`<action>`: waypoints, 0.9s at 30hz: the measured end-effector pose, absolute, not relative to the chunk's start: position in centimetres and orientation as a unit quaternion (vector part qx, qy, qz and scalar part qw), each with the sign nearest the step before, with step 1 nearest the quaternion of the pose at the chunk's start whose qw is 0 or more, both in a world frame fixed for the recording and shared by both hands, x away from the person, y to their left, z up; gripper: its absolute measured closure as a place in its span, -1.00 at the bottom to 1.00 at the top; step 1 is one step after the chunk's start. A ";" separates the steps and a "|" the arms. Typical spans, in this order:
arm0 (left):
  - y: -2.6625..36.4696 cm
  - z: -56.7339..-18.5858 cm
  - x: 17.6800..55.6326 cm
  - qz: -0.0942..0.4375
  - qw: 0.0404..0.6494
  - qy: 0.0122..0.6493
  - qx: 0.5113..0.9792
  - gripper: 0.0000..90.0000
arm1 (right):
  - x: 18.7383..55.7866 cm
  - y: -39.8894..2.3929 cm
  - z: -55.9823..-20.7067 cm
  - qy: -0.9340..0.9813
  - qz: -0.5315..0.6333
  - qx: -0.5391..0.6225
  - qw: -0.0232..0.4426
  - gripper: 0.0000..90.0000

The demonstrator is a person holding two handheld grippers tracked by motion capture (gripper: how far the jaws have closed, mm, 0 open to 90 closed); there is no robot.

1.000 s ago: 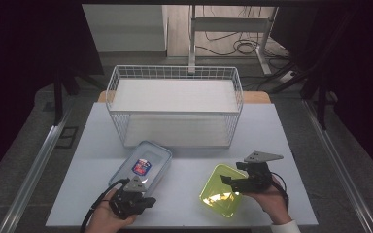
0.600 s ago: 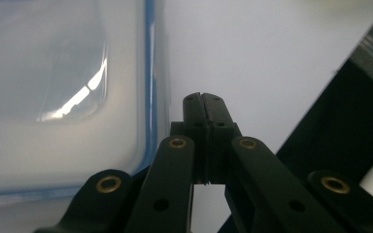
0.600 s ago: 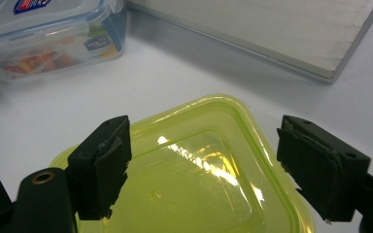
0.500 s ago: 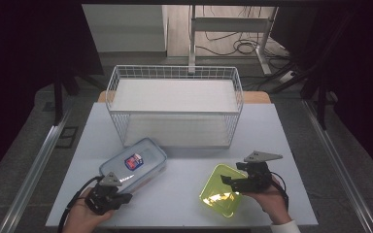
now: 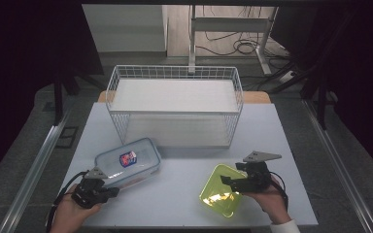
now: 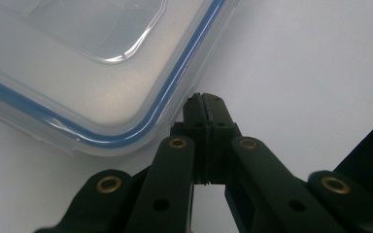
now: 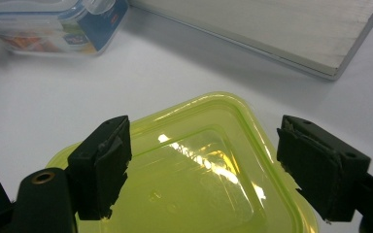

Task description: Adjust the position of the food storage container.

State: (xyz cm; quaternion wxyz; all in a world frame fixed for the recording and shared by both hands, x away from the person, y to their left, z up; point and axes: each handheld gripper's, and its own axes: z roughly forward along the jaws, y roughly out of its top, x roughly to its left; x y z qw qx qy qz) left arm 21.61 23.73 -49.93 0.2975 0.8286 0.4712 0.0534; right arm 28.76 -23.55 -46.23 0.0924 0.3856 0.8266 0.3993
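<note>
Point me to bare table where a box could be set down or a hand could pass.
Widest free patch: between the blue-rimmed box and the yellow-green box, running up to the wire basket front. Narrower strips flank the basket at the table edges. Crowded: front left, where the shut left gripper sits at the blue-rimmed box's corner, and front right, where the open right gripper straddles the yellow-green box.

Lighting, as we record it: overhead light on the pale grey worktop (image 5: 184, 194), surroundings near black. Glare streaks the translucent yellow-green plastic lid (image 7: 199, 179). We find the close foreground soft and the high view grainy.
</note>
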 end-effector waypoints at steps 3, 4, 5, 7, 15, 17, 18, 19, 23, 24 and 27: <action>23.1 -48.9 21.0 0.057 0.311 0.453 0.834 1.00 | 28.8 -23.6 -46.2 0.827 0.399 0.385 0.093 -0.55; 23.1 -48.9 21.0 0.057 0.311 0.453 0.834 1.00 | 28.8 -23.6 -46.2 0.827 0.399 0.385 0.093 -0.55; 22.7 -48.0 20.9 0.063 0.322 0.444 0.834 1.00 | 28.8 -23.6 -46.1 0.826 0.401 0.385 0.093 -0.55; 22.5 -47.2 21.3 0.075 0.331 0.444 0.829 1.00 | 28.8 -23.6 -46.1 0.826 0.402 0.385 0.094 -0.55; 22.6 -45.2 27.9 0.128 0.363 0.475 0.791 1.00 | 28.7 -23.5 -46.0 0.826 0.402 0.385 0.091 -0.55; 22.5 -45.1 30.0 0.137 0.356 0.482 0.789 1.00 | 28.7 -23.4 -46.1 0.827 0.402 0.383 0.091 -0.55; 22.5 -45.1 30.0 0.137 0.356 0.482 0.789 1.00 | 28.7 -23.4 -46.1 0.827 0.402 0.383 0.091 -0.55; 22.4 -45.1 31.2 0.138 0.353 0.486 0.788 1.00 | 28.7 -23.4 -46.1 0.827 0.401 0.384 0.090 -0.55; 22.3 -45.8 34.1 0.150 0.338 0.499 0.784 1.00 | 28.9 -23.6 -46.3 0.827 0.399 0.387 0.088 -0.55; 22.3 -45.8 34.1 0.150 0.338 0.499 0.784 1.00 | 28.9 -23.6 -46.3 0.827 0.399 0.387 0.088 -0.55; 22.2 -46.3 35.1 0.155 0.335 0.499 0.784 1.00 | 28.9 -23.6 -46.4 0.828 0.398 0.386 0.087 -0.55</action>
